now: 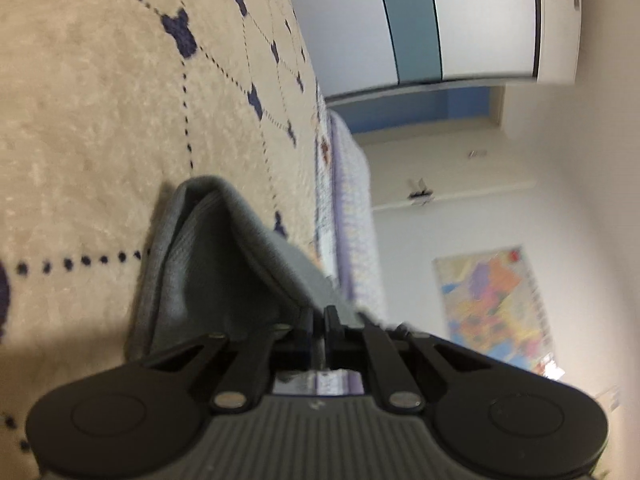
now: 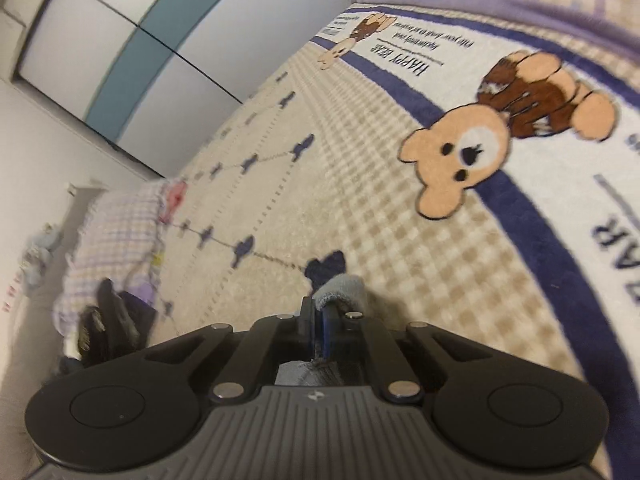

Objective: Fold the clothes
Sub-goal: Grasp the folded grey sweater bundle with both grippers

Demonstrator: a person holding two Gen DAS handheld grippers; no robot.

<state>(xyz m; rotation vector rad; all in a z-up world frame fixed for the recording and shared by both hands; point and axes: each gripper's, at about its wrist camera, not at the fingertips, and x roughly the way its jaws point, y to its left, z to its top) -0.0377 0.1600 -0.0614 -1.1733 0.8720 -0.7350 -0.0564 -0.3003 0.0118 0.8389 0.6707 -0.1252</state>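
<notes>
A grey knit garment (image 1: 208, 264) hangs in a fold from my left gripper (image 1: 319, 320), which is shut on its edge above the beige blanket (image 1: 92, 120). The cloth drapes down and to the left of the jaws. In the right wrist view my right gripper (image 2: 319, 320) is shut on another bit of the same grey garment (image 2: 340, 286); only a small bunched tip shows past the jaws. Both grippers are tilted, held over the bed.
The bed carries a beige blanket with navy dotted lines and a teddy bear print (image 2: 496, 128). A checked purple pillow (image 2: 120, 224) lies at the far end, with dark items (image 2: 112, 320) beside it. A white and teal wardrobe (image 1: 420, 20) and a wall map (image 1: 492, 304) stand beyond.
</notes>
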